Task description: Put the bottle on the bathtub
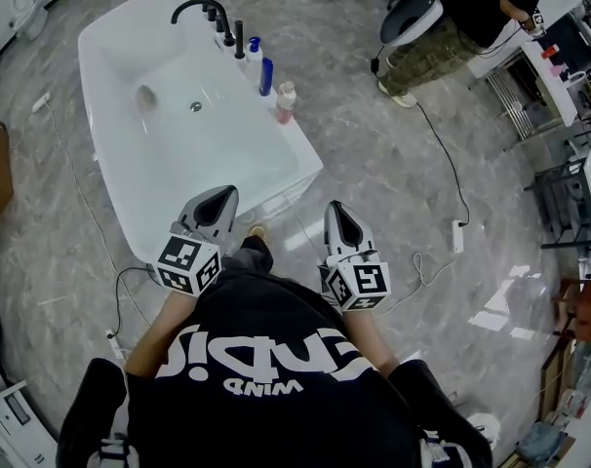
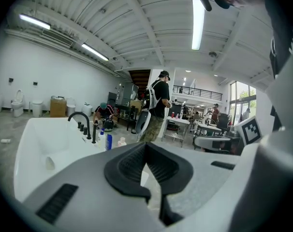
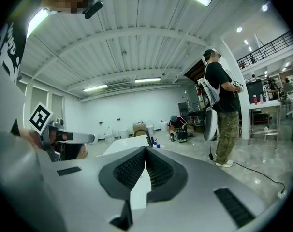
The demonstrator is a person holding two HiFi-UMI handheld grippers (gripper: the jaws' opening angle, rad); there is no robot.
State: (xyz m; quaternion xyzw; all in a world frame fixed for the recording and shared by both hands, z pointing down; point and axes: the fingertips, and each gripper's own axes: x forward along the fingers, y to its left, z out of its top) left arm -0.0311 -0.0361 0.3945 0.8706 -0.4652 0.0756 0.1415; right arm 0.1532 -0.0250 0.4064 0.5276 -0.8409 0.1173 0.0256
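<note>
Head view: bathtub rim behind left tongs

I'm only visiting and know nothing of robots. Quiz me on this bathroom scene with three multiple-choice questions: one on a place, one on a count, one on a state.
1. Where do the bottles stand?
A. On the floor
B. On the rim of the bathtub, beside the black faucet
C. Inside the tub by the drain

2. How many bottles are there?
A. Three
B. One
C. Five

3. The right tongs are:
A. Wide open
B. Shut on a bottle
C. Shut, with nothing in them

Answers:
1. B, as the head view shows them lined up on the rim next to the faucet.
2. A, as there is a white one with a blue pump, a blue one and a pinkish one.
3. C, as the right gripper view shows the pads together with nothing between them.
</note>
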